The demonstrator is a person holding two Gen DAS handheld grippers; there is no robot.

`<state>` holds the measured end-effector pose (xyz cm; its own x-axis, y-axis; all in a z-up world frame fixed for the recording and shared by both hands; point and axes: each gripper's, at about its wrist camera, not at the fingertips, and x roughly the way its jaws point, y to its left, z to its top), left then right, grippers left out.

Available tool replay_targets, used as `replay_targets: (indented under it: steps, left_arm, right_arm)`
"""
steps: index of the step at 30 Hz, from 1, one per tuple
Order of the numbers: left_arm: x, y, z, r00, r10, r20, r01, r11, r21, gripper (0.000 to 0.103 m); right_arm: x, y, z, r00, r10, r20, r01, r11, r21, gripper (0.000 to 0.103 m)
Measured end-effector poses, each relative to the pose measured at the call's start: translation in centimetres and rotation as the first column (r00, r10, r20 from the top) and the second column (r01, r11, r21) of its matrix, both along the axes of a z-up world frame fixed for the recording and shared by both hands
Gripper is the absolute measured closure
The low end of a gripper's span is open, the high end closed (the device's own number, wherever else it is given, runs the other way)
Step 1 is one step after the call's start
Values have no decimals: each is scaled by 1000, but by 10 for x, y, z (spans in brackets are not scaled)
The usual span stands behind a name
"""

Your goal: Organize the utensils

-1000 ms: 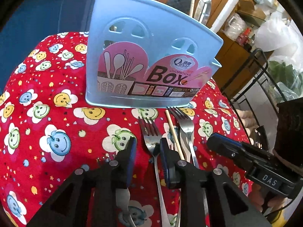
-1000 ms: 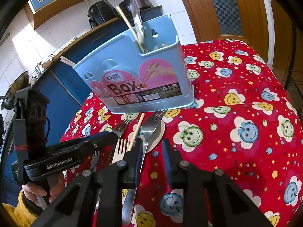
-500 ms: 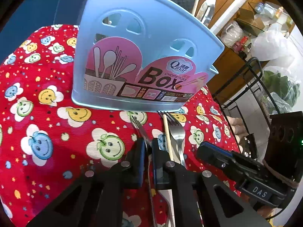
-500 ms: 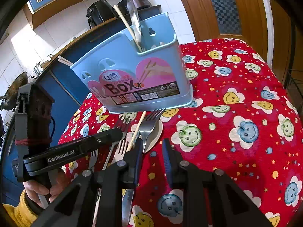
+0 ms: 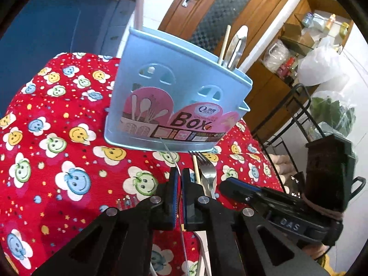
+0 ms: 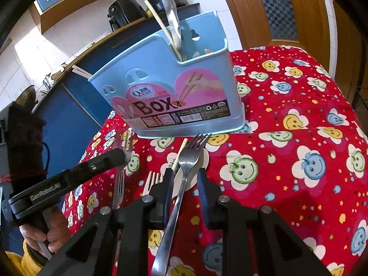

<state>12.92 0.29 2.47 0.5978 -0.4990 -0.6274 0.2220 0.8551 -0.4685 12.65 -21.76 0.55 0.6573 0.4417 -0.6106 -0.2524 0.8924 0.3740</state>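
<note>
Forks lie in front of the blue utensil box point(image 6: 170, 96) on the smiley-print red tablecloth point(image 6: 287, 161): a steel fork point(image 6: 184, 174) rests over a white spoon point(image 6: 202, 161) beside a wooden chopstick point(image 6: 179, 156). The left gripper point(image 5: 179, 179) is pinched narrow on another fork point(image 5: 171, 155), its tines tilted toward the box's base. The right gripper point(image 6: 184, 184) straddles the steel fork's handle with fingers spread wide. A chopstick and metal handles stand inside the box.

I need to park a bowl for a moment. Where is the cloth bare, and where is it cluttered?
Bare: the red tablecloth right of the blue utensil box, and the cloth left of it. Crowded: in front of the box, where forks, a chopstick and both tongs sit.
</note>
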Motion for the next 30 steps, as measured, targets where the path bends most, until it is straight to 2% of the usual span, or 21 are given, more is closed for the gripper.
replay_targets:
  steps: [5, 19, 21, 30]
  left_arm:
    - [-3, 4, 0, 1000, 5, 4, -5, 1000, -7, 100]
    - [-3, 7, 0, 1000, -1, 20, 1, 1000, -1, 100]
    - [-4, 7, 1, 1000, -3, 25, 3, 1000, -1, 100]
    - [-19, 7, 16, 997, -13, 78, 13, 1000, 6, 101]
  right_arm:
    - [15, -4, -8, 998, 20, -57, -17, 998, 53, 80]
    - [50, -10, -13, 988, 85, -131, -57, 978, 203, 79]
    - [49, -12, -14, 988, 85, -128, -58, 978, 203, 93]
    - [20, -10, 2, 995, 97, -41, -86, 973, 215, 97]
